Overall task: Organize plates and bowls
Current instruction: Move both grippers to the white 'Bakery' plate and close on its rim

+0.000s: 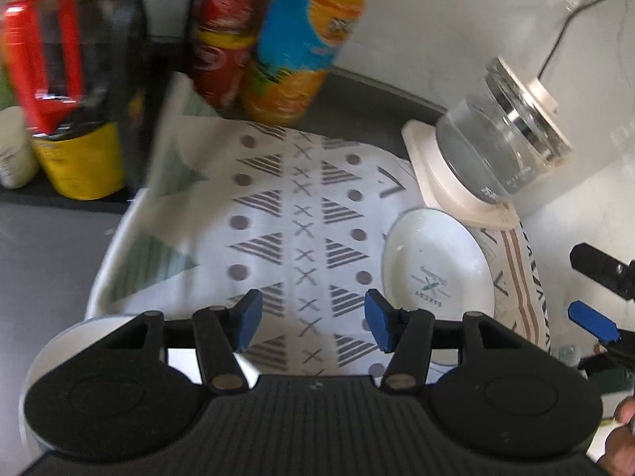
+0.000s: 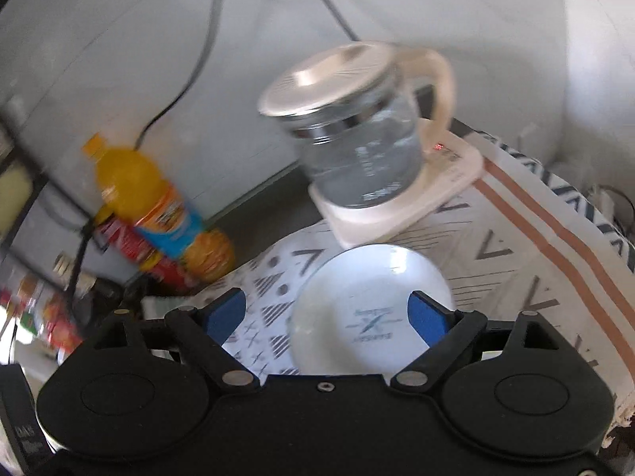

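We count one white plate [image 2: 371, 309] at lower centre, possibly two bottles [image 2: 158, 206]; left gripper [image 1: 313, 323] and right gripper [image 2: 329, 317] both released.

Bright daylight, motion blur, fisheye warping.

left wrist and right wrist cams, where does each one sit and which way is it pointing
Left wrist: on the left gripper, looking forward and down over the patterned cloth; its open blue pads, the right gripper and a hand show.
Right wrist: on the right gripper, aimed at the white plate; only its open fingers show.
Shared: plate, glass kettle, orange bottle, cloth.
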`<state>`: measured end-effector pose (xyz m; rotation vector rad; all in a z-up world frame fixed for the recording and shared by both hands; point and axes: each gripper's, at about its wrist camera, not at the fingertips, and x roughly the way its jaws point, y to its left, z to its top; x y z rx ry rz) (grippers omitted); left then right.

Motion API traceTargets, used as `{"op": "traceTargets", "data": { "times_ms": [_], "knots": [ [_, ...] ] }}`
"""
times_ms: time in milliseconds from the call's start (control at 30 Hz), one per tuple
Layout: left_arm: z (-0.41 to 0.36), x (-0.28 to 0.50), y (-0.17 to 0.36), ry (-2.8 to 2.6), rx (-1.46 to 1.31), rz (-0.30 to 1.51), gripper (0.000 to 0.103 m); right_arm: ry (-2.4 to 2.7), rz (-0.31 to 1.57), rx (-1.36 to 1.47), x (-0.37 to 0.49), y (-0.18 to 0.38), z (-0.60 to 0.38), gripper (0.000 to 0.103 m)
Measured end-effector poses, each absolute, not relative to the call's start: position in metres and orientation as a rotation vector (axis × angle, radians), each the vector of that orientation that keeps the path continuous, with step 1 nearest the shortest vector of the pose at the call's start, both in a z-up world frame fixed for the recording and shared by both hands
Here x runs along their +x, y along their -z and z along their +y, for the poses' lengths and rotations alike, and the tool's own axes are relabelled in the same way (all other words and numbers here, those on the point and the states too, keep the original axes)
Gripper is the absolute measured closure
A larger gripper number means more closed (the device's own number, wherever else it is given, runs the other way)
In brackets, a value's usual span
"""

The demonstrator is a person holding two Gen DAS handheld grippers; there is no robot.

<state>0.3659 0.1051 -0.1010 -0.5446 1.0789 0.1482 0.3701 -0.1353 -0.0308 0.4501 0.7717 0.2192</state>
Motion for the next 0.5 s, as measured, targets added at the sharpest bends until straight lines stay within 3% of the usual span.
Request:
{"op": "traceTargets", "data": {
  "times_ms": [233, 500],
  "knots": [
    [0.095, 0.398, 0.122, -0.085, -0.567, 1.126, 0.048, -0.131, 0.879, 0.531, 0.401, 0.058, -0.157, 0.019],
    [0.078, 0.427, 0.135, -0.023, -0.550, 1.175, 0.049, -0.070, 0.982, 0.538, 0.427, 0.082, -0.167, 0.040]
  ]
}}
